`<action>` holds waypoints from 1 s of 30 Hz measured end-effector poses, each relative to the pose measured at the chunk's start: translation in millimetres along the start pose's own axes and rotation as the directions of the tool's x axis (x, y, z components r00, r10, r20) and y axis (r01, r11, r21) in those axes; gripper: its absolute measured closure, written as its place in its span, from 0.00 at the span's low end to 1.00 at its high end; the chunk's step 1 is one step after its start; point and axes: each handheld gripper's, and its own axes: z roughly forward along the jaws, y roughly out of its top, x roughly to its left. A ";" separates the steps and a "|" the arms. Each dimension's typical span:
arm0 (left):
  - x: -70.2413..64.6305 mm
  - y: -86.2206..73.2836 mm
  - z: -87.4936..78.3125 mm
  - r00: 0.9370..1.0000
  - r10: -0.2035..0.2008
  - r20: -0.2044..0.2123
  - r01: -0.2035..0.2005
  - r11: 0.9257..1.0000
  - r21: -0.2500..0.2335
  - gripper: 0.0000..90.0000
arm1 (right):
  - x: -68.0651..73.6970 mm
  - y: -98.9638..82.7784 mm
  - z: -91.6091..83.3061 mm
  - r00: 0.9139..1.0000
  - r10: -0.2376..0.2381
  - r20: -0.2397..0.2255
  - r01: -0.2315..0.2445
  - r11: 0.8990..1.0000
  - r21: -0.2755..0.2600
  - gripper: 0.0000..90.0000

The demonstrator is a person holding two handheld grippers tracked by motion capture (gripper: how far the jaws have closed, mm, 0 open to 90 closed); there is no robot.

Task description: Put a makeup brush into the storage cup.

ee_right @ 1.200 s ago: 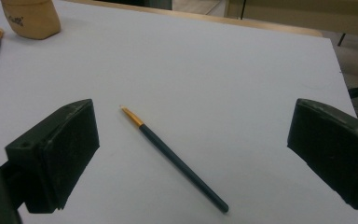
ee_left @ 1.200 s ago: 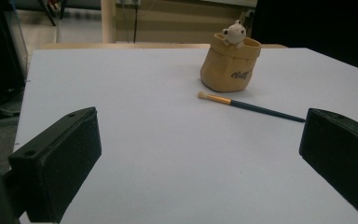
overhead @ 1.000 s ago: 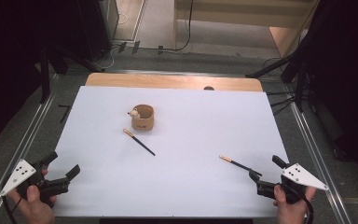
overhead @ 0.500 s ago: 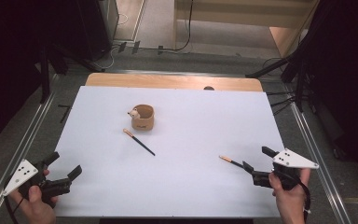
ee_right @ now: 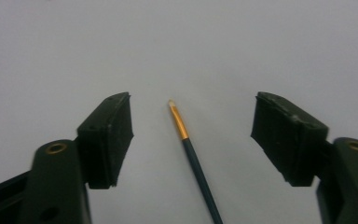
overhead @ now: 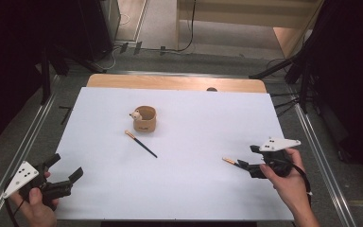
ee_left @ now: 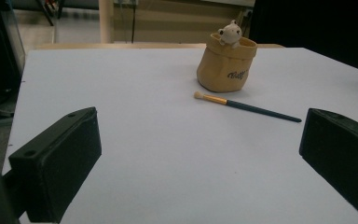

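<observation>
Brush (ee_right: 193,158) lies between right gripper's (ee_right: 191,135) half-open, closing jaws, untouched by either.

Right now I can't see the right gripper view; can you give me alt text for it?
A thin dark-handled brush with a gold ferrule lies on the white table between the right gripper's two black jaws, which have just been closing but do not touch it.

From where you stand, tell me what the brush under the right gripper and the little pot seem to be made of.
Brush: dark glossy handle, probably painted wood or plastic; the shiny gold collar looks like metal; the pale tip looks like soft bristles.
Pot: tan, matte, creased like a sack, so likely ceramic or resin, possibly fabric. The small white bear on its rim looks moulded.
</observation>
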 end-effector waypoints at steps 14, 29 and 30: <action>0.5 -0.4 0.8 1.000 -0.004 0.003 0.004 1.000 0.003 0.00 | -3.8 9.4 30.1 0.999 -0.029 -0.041 0.038 0.972 0.230 0.64; 0.2 -0.5 1.2 1.000 -0.001 0.003 0.001 1.000 0.004 0.00 | -6.6 15.5 46.5 0.993 -0.097 -0.072 0.118 0.910 0.398 0.76; 0.4 -0.6 1.4 1.000 0.000 0.002 0.000 1.000 0.006 0.00 | -6.6 15.9 49.5 0.991 -0.107 -0.082 0.131 0.900 0.416 0.77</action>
